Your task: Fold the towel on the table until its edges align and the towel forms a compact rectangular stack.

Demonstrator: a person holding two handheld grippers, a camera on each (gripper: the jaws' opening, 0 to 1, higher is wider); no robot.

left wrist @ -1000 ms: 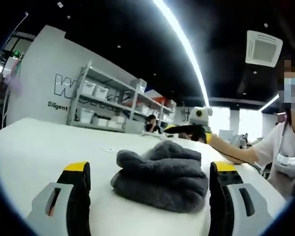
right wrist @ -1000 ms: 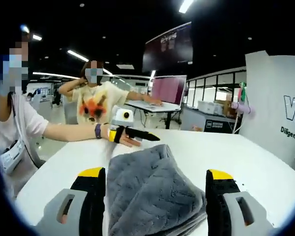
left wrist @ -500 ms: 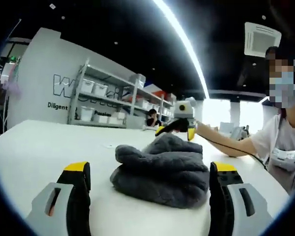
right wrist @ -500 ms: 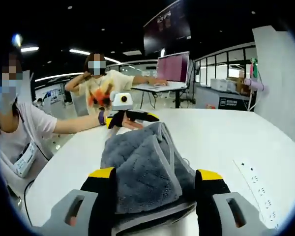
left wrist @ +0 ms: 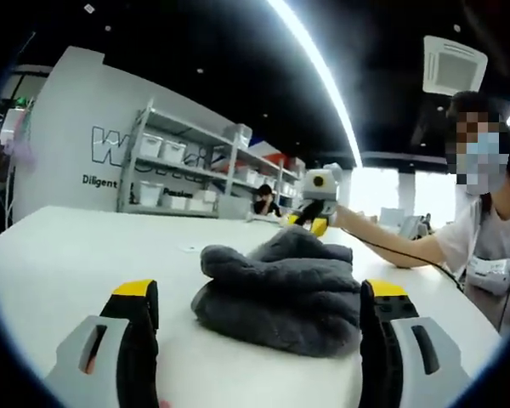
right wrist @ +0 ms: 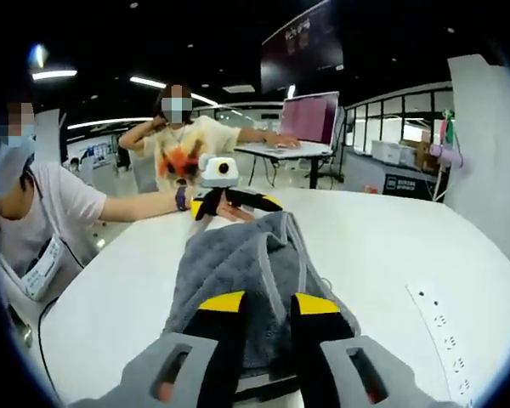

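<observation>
1. Towel (left wrist: pixel 280 293) first: the grey towel lies bunched in a low heap on the white table (left wrist: pixel 59 255), and in the left gripper view it sits between your left gripper's (left wrist: pixel 259 310) widely parted jaws, touching neither.
2. The right gripper view shows what the other does not: your right gripper (right wrist: pixel 262 308) has its jaws drawn narrow on a raised fold of the towel (right wrist: pixel 238 263), pinching the near edge.
3. The right gripper view also shows a white power strip (right wrist: pixel 449 340) lying on the table to the right of the towel, apart from it.
4. In the left gripper view, bare tabletop spreads wide to the left of the heap, and shelving with white bins (left wrist: pixel 174 183) stands beyond the far edge.
5. Beyond the towel another person's hand holds a third gripper (right wrist: pixel 225 197) over the table, near the towel's far end; whether it touches the cloth you cannot tell.
6. The towel's layers and edges are hard to make out from either side, and its near edge is hidden behind your right jaws.
</observation>
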